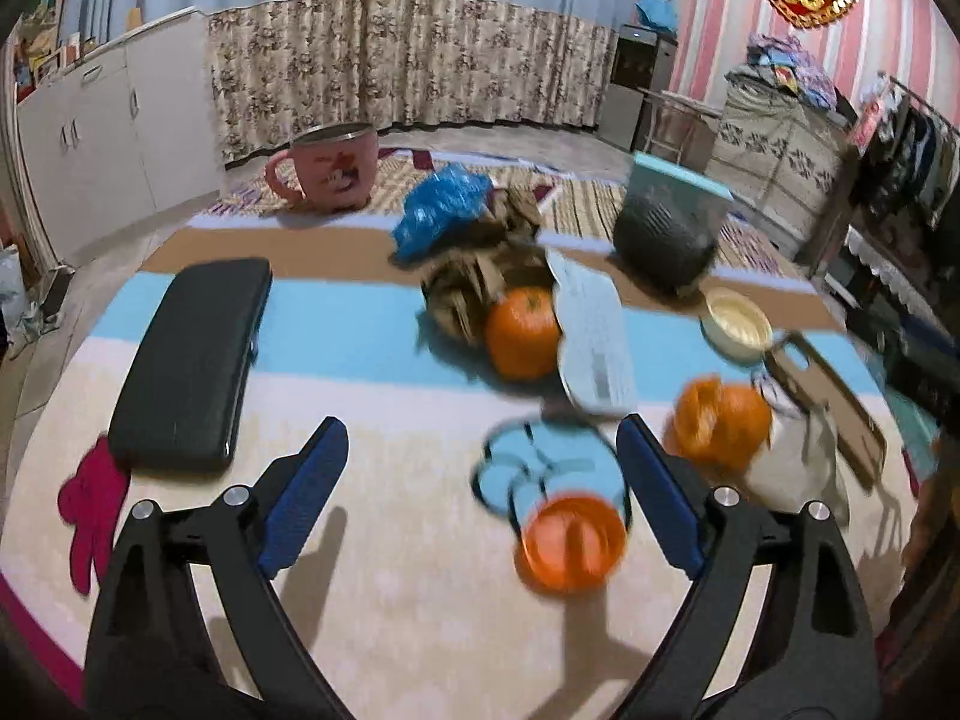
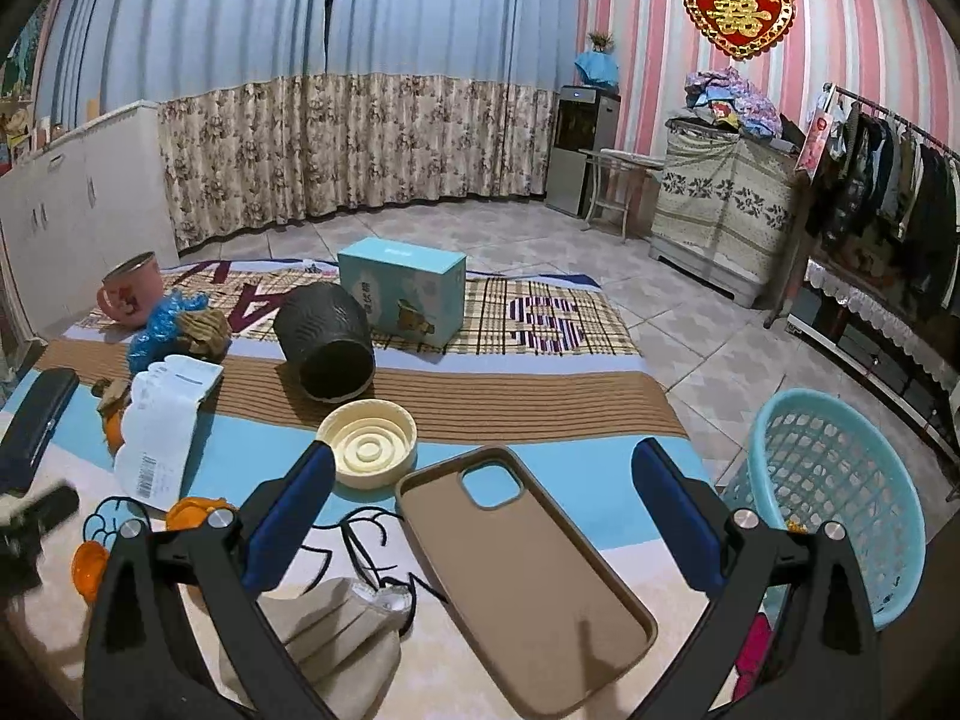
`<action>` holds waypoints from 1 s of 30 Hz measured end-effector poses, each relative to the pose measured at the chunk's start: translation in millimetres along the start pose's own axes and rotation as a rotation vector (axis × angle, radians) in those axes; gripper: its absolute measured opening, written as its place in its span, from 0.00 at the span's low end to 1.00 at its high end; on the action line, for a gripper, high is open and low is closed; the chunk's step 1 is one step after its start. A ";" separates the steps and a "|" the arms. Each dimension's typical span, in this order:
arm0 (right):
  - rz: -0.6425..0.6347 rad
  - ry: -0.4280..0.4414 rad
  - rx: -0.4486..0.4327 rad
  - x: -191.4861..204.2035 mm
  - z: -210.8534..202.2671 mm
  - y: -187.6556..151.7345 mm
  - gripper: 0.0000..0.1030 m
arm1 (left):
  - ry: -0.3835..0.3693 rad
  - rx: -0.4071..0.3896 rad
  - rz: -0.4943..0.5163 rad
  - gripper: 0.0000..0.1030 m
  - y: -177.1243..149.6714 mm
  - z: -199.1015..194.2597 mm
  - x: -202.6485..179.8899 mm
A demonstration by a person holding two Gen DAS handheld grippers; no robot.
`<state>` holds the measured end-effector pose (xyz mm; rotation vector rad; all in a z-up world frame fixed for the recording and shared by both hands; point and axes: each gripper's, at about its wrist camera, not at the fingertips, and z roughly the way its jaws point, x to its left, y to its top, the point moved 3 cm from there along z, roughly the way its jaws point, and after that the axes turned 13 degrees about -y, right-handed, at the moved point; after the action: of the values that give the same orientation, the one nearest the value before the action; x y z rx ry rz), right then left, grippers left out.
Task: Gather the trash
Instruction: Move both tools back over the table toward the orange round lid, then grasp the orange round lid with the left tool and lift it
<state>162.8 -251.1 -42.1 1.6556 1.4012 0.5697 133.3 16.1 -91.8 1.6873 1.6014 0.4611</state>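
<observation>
Left hand-held gripper (image 1: 483,462) hanging wide open over the surface (image 1: 390,600), nothing pinched, blurry orange peel piece (image 1: 570,543) lying between the blue pads (image 1: 306,492) but untouched. Right hand-held gripper (image 2: 483,495) spread wide too, empty, hovering above a tan phone case (image 2: 528,588) lying open side up.

Only in the left view: whole orange (image 1: 522,331) tucked against crumpled brown paper (image 1: 468,294), bigger peel clump (image 1: 723,420) just right of the gripper, black case (image 1: 192,363) in full off to the left, pink mug (image 1: 330,171) and blue plastic bag (image 1: 441,210) further back, all a bit smeared.

Only in the right view: teal laundry basket (image 2: 840,492) on the floor past the right edge of the surface, teal box (image 2: 402,291) clearly behind the tipped black pot (image 2: 327,345), cream lid (image 2: 367,450) near the phone case, white receipt (image 2: 159,429) readable as a receipt, beige cloth (image 2: 336,630) under the left finger. Peel bits (image 2: 192,510) barely peeking at the left edge here, with the other gripper just a dark blur.
</observation>
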 end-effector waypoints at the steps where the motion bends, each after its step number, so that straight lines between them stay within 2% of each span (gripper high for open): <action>1: 0.000 -0.001 -0.004 -1.2 -2.7 -0.5 0.94 | 0.005 0.009 0.016 0.86 -5.7 -1.3 -5.0; 11: 0.016 0.003 -0.013 -14.4 -12.9 -4.0 0.94 | 0.060 0.101 0.096 0.86 -28.5 13.9 -25.7; 13: 0.025 0.006 -0.007 -15.3 -11.0 -3.9 0.94 | 0.051 0.116 0.093 0.78 -28.0 16.9 -25.9; 15: 0.027 0.011 -0.001 -13.7 -8.9 -3.8 0.94 | 0.029 0.132 0.083 0.67 -27.6 19.9 -25.1; 19: 0.015 0.021 0.004 -8.3 -6.7 -5.5 0.94 | 0.019 0.131 0.087 0.53 -28.0 21.4 -28.0; 22: -0.002 0.023 0.002 -3.4 -7.9 -8.7 0.94 | 0.000 0.129 0.091 0.38 -26.5 23.0 -29.3; 30: -0.021 0.038 -0.003 2.2 -12.8 -12.0 0.94 | -0.003 0.101 0.099 0.38 -14.7 19.3 -27.3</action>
<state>146.6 -245.0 -45.8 1.6342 1.4423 0.5935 132.7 -16.3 -108.7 1.8486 1.5672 0.4331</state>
